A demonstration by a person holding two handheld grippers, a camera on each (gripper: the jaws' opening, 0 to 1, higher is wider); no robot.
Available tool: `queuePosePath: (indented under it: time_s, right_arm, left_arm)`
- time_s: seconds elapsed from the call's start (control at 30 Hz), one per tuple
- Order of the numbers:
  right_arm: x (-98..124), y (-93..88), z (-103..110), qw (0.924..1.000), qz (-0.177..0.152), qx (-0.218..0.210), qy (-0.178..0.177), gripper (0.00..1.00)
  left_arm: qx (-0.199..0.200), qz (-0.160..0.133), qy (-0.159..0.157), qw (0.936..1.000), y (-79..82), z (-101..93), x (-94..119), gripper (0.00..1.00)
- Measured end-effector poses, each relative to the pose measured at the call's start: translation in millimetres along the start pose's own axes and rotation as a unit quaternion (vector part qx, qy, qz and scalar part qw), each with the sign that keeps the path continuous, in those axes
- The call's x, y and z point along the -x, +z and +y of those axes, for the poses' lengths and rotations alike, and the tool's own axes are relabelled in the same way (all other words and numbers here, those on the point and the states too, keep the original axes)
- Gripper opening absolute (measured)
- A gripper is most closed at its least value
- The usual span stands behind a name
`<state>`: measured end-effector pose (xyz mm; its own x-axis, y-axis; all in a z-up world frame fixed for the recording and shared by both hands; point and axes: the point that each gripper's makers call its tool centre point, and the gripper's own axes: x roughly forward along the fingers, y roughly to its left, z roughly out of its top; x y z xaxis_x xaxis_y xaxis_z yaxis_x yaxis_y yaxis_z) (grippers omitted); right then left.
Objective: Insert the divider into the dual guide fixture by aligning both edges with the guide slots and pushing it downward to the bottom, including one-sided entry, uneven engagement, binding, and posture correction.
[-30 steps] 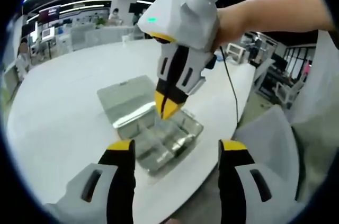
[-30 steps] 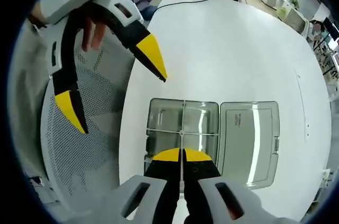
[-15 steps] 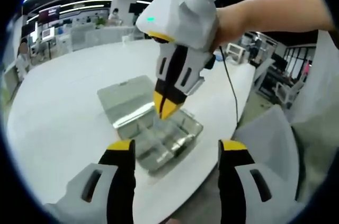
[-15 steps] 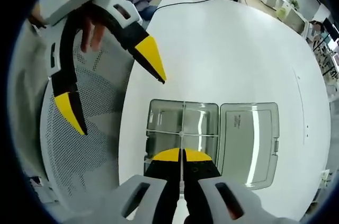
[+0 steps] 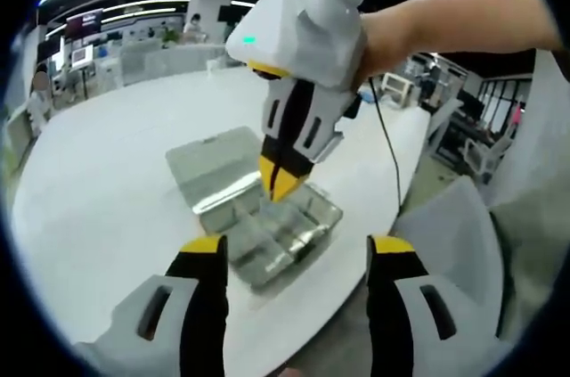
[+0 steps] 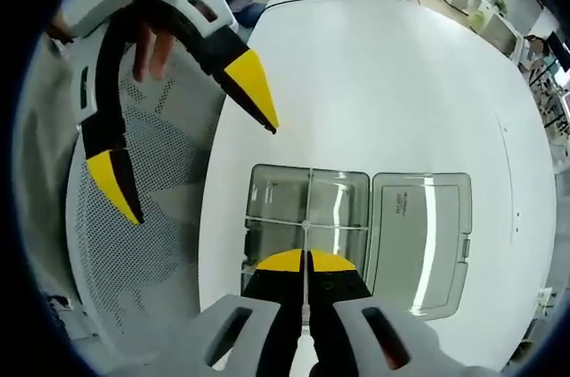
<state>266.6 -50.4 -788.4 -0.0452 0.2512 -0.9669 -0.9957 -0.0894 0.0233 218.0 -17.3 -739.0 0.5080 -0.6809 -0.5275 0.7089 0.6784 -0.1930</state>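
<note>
One clear box, one lid. The right gripper pinches one thin divider standing in the box. The left gripper hangs wide apart beside it.

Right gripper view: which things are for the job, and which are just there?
For the job:
clear box
thin divider
right gripper, shut on the divider
left gripper, open

Just there:
box's open lid
white table
mesh chair
</note>
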Motion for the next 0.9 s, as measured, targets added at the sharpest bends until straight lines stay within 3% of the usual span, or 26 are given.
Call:
queuePosePath:
  time_s: [0.53,0.9]
  right_arm:
    - [-1.3,1.6,-0.8,0.9993,0.035,-0.008,0.008,0.00]
    - [-3.0,-0.2,-1.5,0.9993,0.033,-0.017,0.005,0.00]
  left_arm:
    - [0.003,-0.004,0.000,1.0000,0.1,0.4,-1.0,0.61]
    - [0.003,-0.004,0.000,1.0000,0.1,0.2,-0.3,0.61]
